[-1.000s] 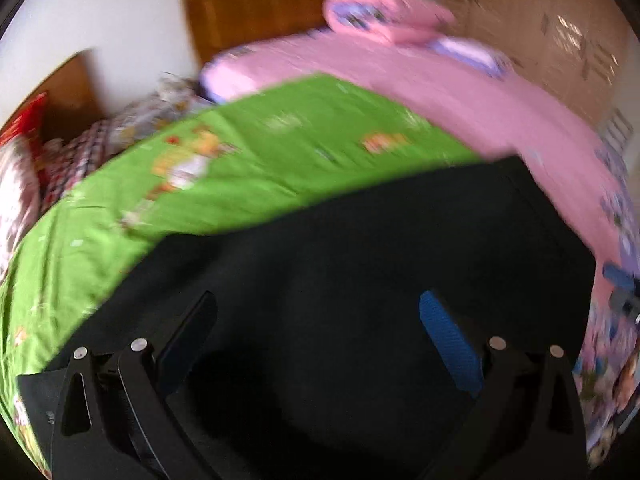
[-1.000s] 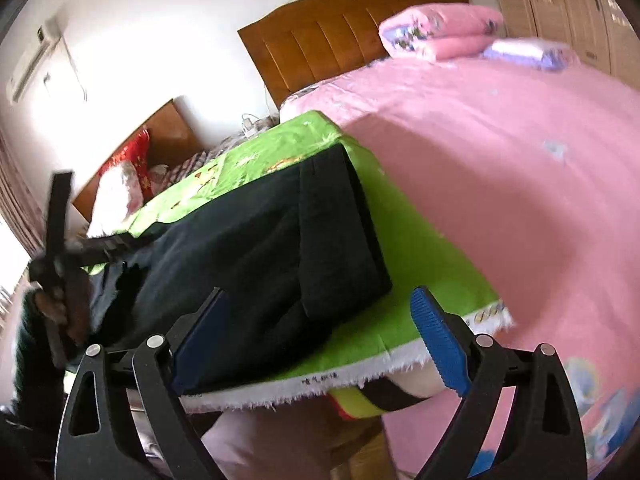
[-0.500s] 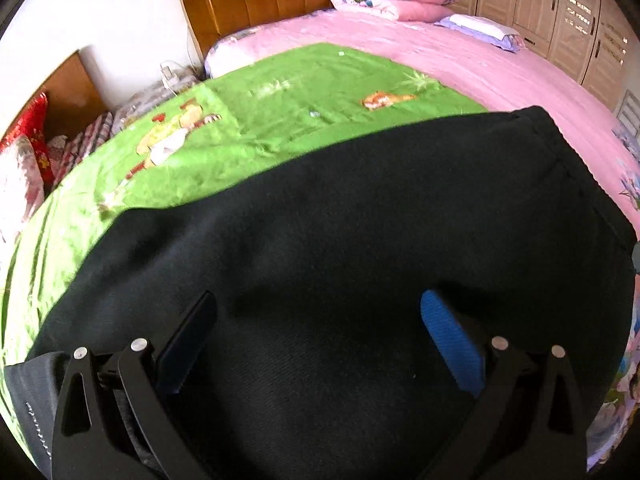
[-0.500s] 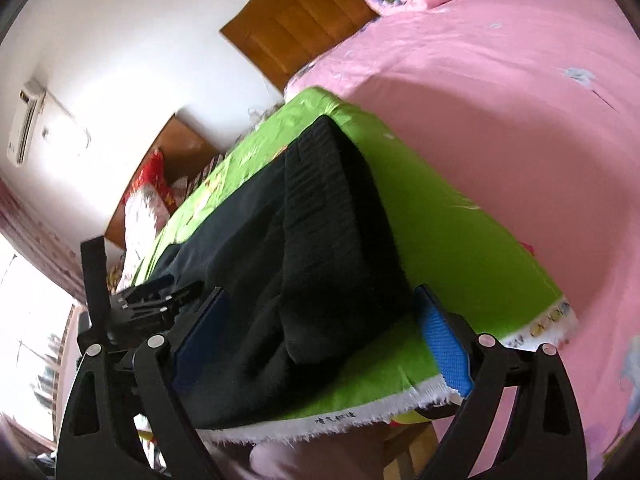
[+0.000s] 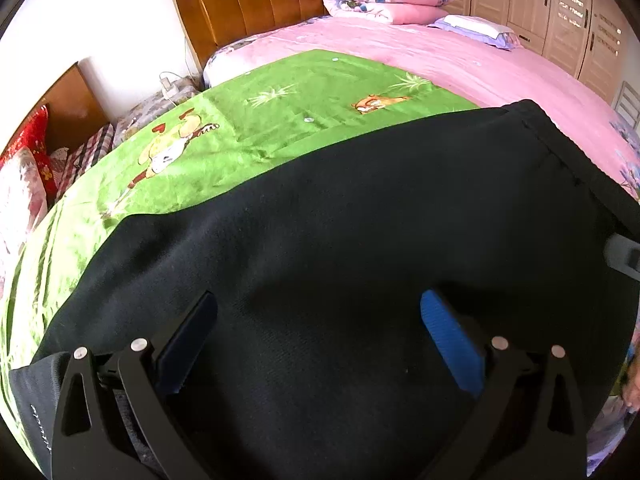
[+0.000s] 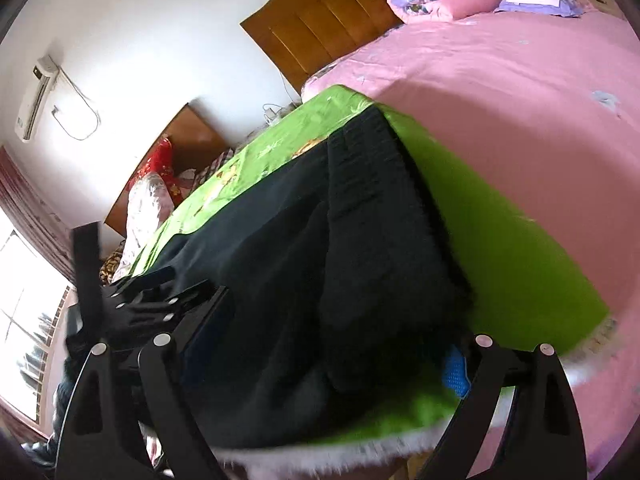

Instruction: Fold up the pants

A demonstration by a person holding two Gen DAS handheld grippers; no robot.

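Black pants (image 5: 360, 240) lie spread flat on a green cartoon blanket (image 5: 280, 120) on the bed. My left gripper (image 5: 320, 336) is open, jaws wide apart, low over the middle of the pants. In the right wrist view the pants (image 6: 320, 260) show a ribbed waistband end toward the right. My right gripper (image 6: 332, 344) is open and straddles the near corner of the pants at the blanket's edge. The left gripper (image 6: 132, 304) shows at the far left of that view.
A pink bedsheet (image 5: 460, 60) covers the bed beyond the blanket, with a folded pink quilt (image 5: 384, 0) and a pillow (image 5: 476, 28) by the wooden headboard (image 5: 260, 4). Wardrobe doors (image 5: 560, 12) stand at the right. Red cushions (image 6: 160, 160) lie at the left.
My left gripper has steadied low over the pants. My right gripper has moved forward so the pants' near corner now lies between its open jaws.
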